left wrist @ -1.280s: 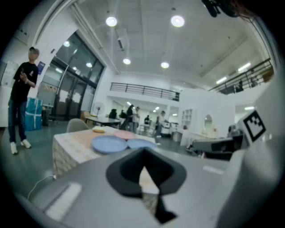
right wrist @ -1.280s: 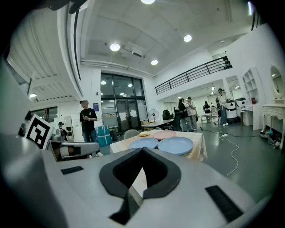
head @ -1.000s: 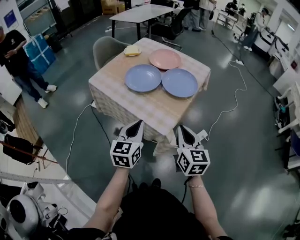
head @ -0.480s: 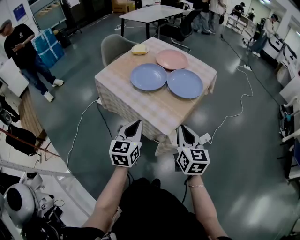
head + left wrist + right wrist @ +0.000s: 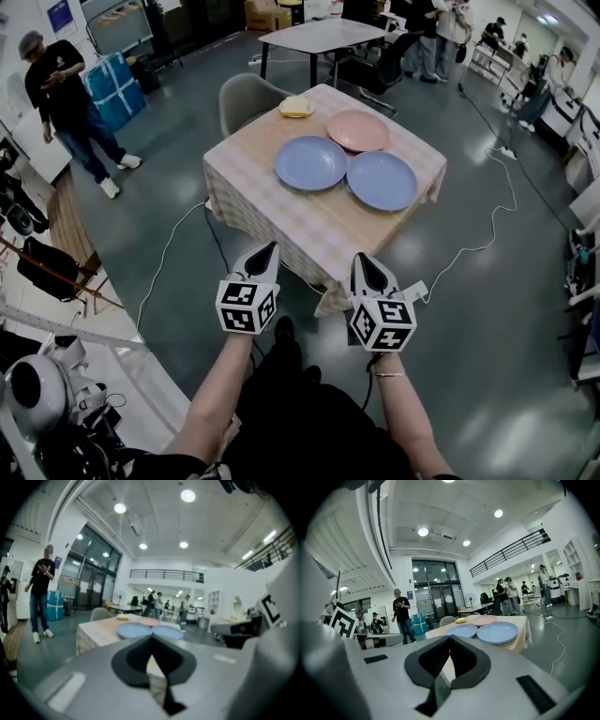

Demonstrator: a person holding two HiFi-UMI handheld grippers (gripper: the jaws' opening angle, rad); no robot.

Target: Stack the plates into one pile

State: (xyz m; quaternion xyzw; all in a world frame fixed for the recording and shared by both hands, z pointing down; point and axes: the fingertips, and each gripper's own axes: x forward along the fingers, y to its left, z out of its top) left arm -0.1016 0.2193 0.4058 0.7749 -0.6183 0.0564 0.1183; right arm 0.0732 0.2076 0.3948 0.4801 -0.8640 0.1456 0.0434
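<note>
Three plates lie flat on a square table (image 5: 281, 211) with a checked cloth: a blue plate (image 5: 310, 162) at the left, a second blue plate (image 5: 382, 180) at the right, and a pink plate (image 5: 357, 130) behind them. The same plates appear in the left gripper view as a blue plate (image 5: 132, 630) and in the right gripper view as a blue plate (image 5: 497, 632). My left gripper (image 5: 270, 247) and right gripper (image 5: 361, 259) are both shut and empty, held side by side short of the table's near corner, apart from every plate.
A small yellow object (image 5: 295, 106) sits at the table's far corner, with a grey chair (image 5: 246, 97) behind it. A white cable (image 5: 169, 253) runs across the floor at the left, another cable (image 5: 487, 234) at the right. A person (image 5: 64, 103) stands far left. Equipment (image 5: 37, 394) crowds the lower left.
The table and plates have shifted right and lower in the head view, closer to me. Both grippers stay shut and side by side, now nearer the table's near corner.
</note>
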